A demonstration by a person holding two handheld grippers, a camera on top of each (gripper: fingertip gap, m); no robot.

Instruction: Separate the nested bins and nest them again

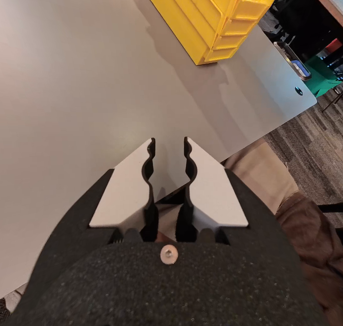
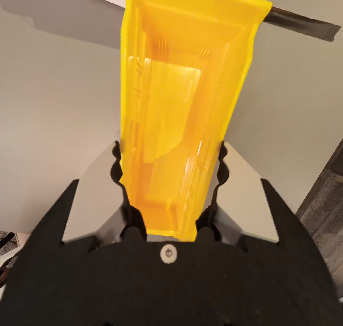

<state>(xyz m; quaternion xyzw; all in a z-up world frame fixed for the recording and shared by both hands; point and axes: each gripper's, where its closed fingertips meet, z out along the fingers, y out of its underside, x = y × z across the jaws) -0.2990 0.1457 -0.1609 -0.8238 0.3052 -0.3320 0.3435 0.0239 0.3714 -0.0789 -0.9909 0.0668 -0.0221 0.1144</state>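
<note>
The bench (image 1: pixel 78 79) is a plain pale grey top with a rounded corner; beyond its edge lies striped carpet (image 1: pixel 304 150), and a phone-like device (image 1: pixel 292 60) rests near the far right rim.

My left tool (image 1: pixel 169 140) hangs above bare bench, jaws parted and holding nothing. The stack of nested yellow bins (image 1: pixel 209 20) stands well ahead of it on the bench.

My right tool (image 2: pixel 169 144) is clenched on a single yellow bin (image 2: pixel 178 98), one pad on each long side wall. I judge this bin already separated from the stack.

Orientation: the bin's long axis runs straight away from the right tool, open side toward the camera, far end reaching past the bench edge.

Risks, in my judgement: the hold sits at one end only, so the far end may droop or twist. The smooth tapering walls could slip through the pads. Re-nesting off-line could jam a rim or push the stack.
</note>
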